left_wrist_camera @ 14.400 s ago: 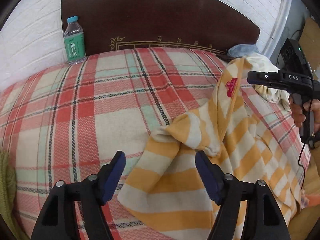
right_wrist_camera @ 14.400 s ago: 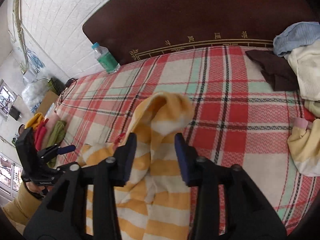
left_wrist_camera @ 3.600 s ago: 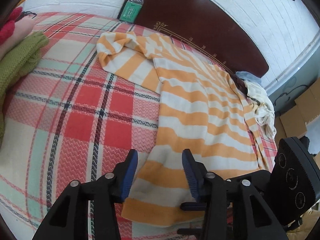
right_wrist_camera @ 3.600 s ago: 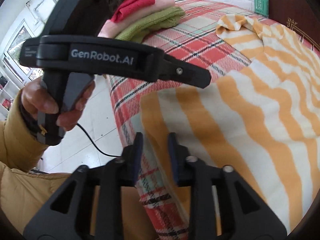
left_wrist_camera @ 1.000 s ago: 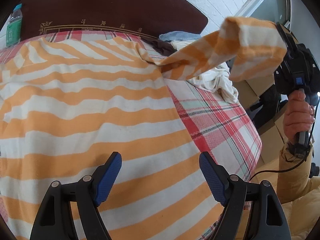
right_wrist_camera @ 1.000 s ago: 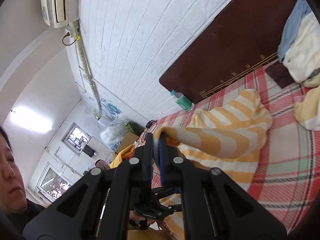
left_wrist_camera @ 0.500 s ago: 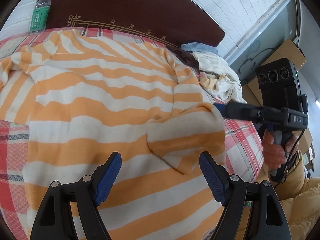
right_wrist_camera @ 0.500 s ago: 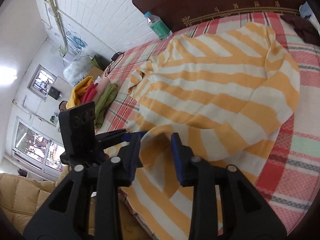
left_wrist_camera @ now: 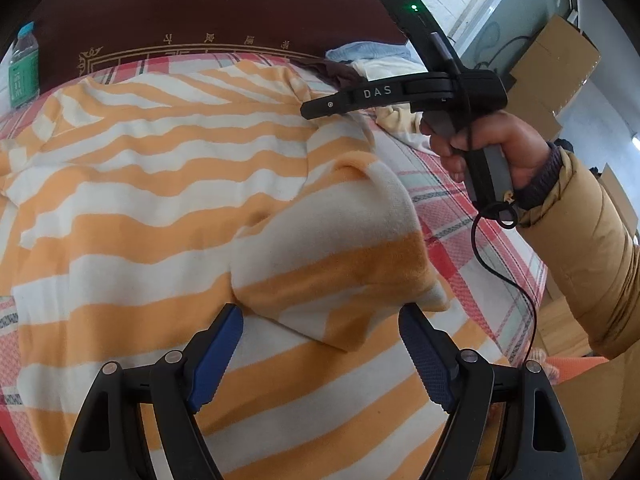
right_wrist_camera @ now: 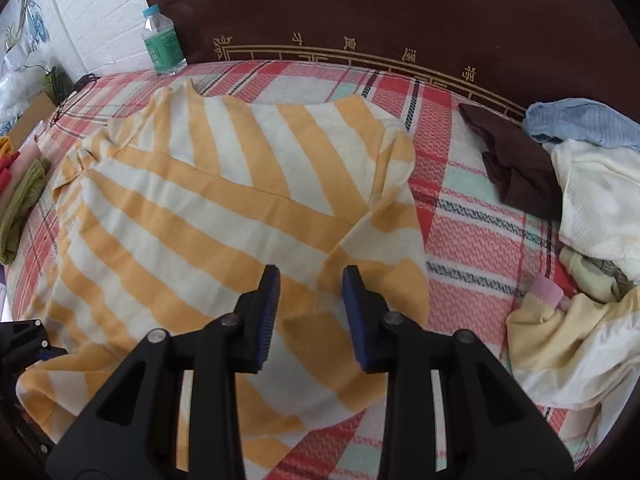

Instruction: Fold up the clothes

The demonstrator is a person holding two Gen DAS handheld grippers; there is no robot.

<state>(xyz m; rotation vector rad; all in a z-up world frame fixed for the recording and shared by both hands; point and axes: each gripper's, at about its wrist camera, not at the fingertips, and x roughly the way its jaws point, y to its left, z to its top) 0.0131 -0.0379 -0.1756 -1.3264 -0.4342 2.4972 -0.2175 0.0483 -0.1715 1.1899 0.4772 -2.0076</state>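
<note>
lay spread flat on the plaid bed (right_wrist_camera: 472,216), the orange-striped shirt (right_wrist_camera: 192,216), one sleeve (left_wrist_camera: 340,240) folded inward to narrow it. hovered wide open over the hem, left claw (left_wrist_camera: 320,354); stood part-open and empty above the sleeve, right claw (right_wrist_camera: 310,300).

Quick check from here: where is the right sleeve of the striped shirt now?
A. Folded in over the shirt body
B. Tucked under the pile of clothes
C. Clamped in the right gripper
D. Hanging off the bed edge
A: the sleeve lies across the striped shirt, and the right gripper is open above it, holding nothing.
</note>
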